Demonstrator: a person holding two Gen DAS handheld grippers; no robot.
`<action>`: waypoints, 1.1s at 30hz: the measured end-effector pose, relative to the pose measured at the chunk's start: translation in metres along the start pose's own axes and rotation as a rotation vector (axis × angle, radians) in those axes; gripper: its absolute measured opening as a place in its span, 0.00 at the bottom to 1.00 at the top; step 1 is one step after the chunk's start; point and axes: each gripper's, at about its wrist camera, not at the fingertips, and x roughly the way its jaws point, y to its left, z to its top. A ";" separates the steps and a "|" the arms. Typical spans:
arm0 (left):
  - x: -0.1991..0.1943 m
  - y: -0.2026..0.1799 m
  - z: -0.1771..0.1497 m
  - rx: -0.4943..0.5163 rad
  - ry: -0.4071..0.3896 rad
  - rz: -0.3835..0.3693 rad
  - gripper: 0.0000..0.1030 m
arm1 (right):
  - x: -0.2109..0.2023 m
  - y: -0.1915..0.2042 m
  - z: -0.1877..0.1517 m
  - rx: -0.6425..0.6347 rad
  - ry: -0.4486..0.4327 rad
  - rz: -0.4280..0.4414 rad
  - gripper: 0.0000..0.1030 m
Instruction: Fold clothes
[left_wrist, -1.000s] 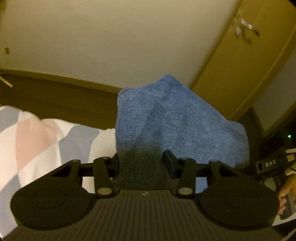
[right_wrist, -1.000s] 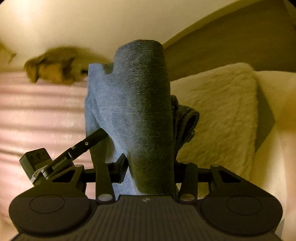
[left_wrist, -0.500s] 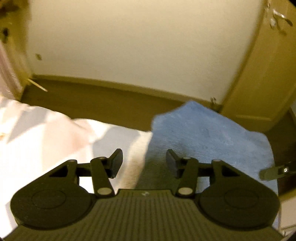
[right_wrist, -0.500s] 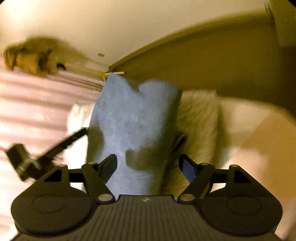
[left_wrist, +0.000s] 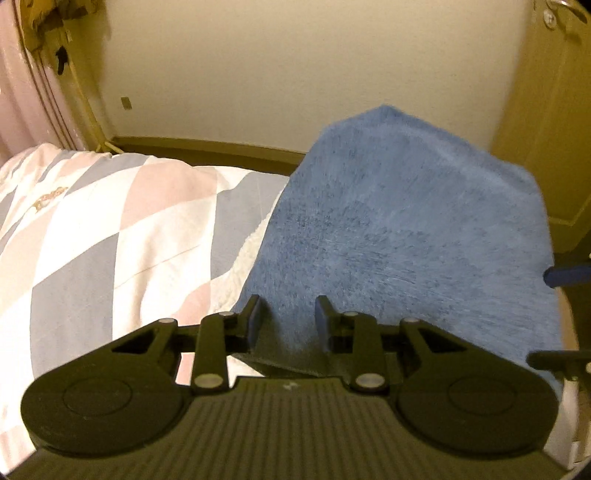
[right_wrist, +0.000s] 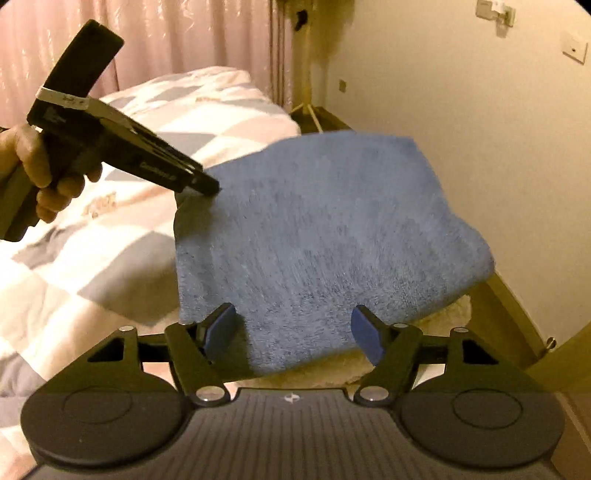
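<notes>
Blue garment (right_wrist: 321, 236), fleecy texture, lies folded into a flat, roughly rectangular pad on a cream fluffy blanket (right_wrist: 436, 317) at the corner of the bed. Same garment fills the right half of the left wrist view (left_wrist: 410, 240); surface slightly motion-blurred in both views.

Right gripper (right_wrist: 295, 328): jaws spread wide, nothing between them, poised just above the garment's near edge. Blue pads (right_wrist: 221, 325) visible on the inner faces of the fingers. Whether the tips touch the cloth cannot be told.

Left gripper (left_wrist: 286, 319): jaws parted with a clear gap, no cloth pinched, set over the garment's left near corner. From the right wrist view, the same tool (right_wrist: 207, 183) comes in from the left, tips at the garment's far-left corner, touching or just above it; contact not resolvable. A person's hand (right_wrist: 40, 166) wraps the handle of that tool.

Left of the garment: quilt (left_wrist: 122, 236) with a diamond pattern in pink, grey and white, covering the bed. A strip of the cream blanket (left_wrist: 247, 262) shows between quilt and garment.

Beyond the bed: pink curtain (right_wrist: 166, 40) at the head end, plain cream wall (left_wrist: 295, 74), dark wooden skirting along the floor (left_wrist: 207, 147). Wooden door (left_wrist: 554, 129) at right of the left wrist view, metal handle at the top edge. Wall socket plate (right_wrist: 574, 48) high on the wall in the right wrist view.
</notes>
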 end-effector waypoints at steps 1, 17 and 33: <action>0.002 0.000 -0.001 -0.006 -0.009 0.001 0.27 | 0.005 -0.001 -0.001 -0.009 0.002 -0.004 0.68; -0.016 -0.002 -0.009 -0.072 -0.061 0.028 0.26 | 0.002 -0.001 0.009 -0.103 -0.065 0.001 0.61; -0.026 -0.016 -0.004 -0.161 -0.066 0.060 0.24 | -0.003 -0.034 0.005 -0.033 -0.024 0.069 0.59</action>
